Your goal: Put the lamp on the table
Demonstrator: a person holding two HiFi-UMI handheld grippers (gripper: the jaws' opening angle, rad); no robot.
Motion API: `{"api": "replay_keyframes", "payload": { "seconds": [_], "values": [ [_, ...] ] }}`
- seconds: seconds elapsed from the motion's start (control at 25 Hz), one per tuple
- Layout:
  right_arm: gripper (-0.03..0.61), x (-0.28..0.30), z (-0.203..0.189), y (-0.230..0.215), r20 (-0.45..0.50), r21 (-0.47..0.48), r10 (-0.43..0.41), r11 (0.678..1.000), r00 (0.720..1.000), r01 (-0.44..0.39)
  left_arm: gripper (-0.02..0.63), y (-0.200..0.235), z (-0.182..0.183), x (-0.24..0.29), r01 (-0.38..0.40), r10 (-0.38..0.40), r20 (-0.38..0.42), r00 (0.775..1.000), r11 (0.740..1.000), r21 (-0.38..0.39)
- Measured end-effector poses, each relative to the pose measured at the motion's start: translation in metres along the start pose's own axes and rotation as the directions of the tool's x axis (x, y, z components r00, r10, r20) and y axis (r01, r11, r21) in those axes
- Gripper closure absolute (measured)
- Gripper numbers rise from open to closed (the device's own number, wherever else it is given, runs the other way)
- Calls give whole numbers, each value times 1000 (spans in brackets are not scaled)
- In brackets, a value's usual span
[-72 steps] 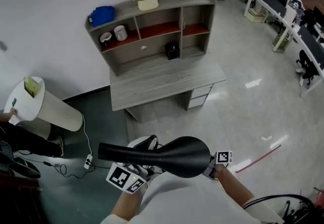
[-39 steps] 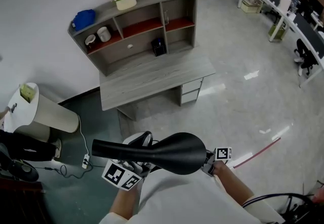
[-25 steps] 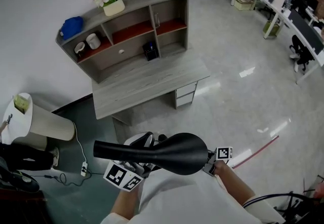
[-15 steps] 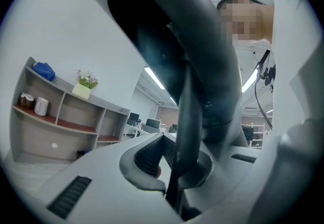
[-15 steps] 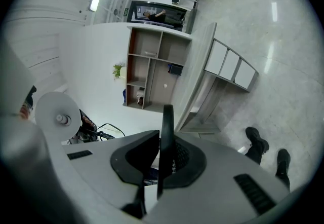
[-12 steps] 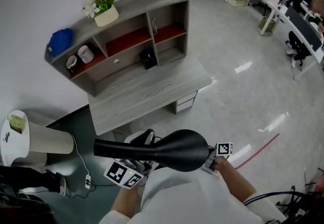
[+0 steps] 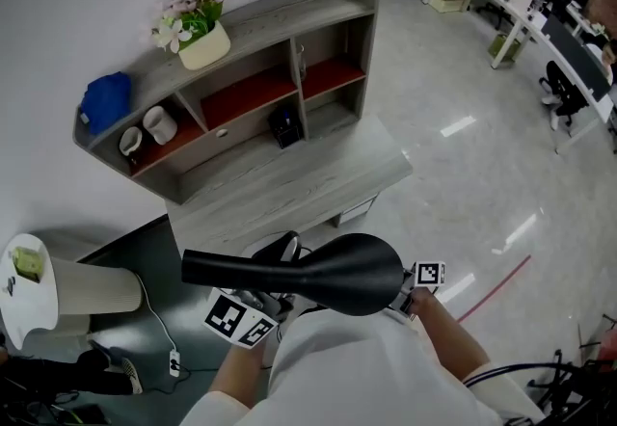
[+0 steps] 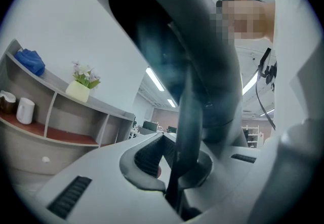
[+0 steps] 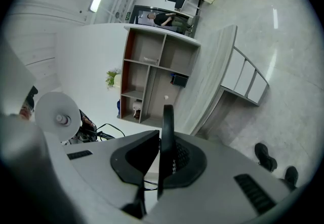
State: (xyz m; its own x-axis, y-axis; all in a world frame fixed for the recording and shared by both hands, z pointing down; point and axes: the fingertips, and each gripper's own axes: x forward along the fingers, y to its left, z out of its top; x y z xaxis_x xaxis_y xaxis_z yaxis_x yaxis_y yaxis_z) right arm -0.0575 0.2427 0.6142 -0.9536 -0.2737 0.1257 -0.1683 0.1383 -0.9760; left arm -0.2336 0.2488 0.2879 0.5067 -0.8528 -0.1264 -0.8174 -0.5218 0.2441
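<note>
1. Ahead and below, across the pale floor, faced the table (image 7: pixel 289 185) and judged the bare grey strip along its front edge the place to aim for.
2. Over the back half of that top, met the shelf unit (image 7: pixel 260 21); best approached from the front, so as to swing the wide shade clear of the shelves.
3. At chest level, carried the lamp (image 7: pixel 328 272) lying sideways, well apart from the table and not yet set down; needed turning upright before lowering.
4. Clamped the left gripper (image 8: pixel 173 170) on the lamp's dark stem and pinched the right gripper (image 9: pixel 154 164), jaws almost together, on a thin black edge of it; called for both grips firm until seated flat.
5. Spotted the small black box (image 7: pixel 283 125) at the back; worth avoiding.
</note>
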Motion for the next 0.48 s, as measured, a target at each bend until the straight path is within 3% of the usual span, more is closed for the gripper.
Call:
{"api": "replay_keyframes", "payload": {
  "seconds": [0.08,0.2,0.36,0.48],
  "values": [
    [557,9,12,1,8,-20,1,1000,1000,-1,606,12,2,8,11,-11,-3,1000,1000,-3],
    [556,10,27,-23,20,-28,-142,989,990,142,605,30,4,20,29,-29,-10,1000,1000,-10],
    [555,29,52,-10,55,-15,-34,999,998,35,606,50,2,41,33,-33,-22,999,999,-26],
    [557,31,70,-12,52,-16,-23,1000,998,24,605,57,1,61,32,-33,-23,999,999,-29]
  ]
}}
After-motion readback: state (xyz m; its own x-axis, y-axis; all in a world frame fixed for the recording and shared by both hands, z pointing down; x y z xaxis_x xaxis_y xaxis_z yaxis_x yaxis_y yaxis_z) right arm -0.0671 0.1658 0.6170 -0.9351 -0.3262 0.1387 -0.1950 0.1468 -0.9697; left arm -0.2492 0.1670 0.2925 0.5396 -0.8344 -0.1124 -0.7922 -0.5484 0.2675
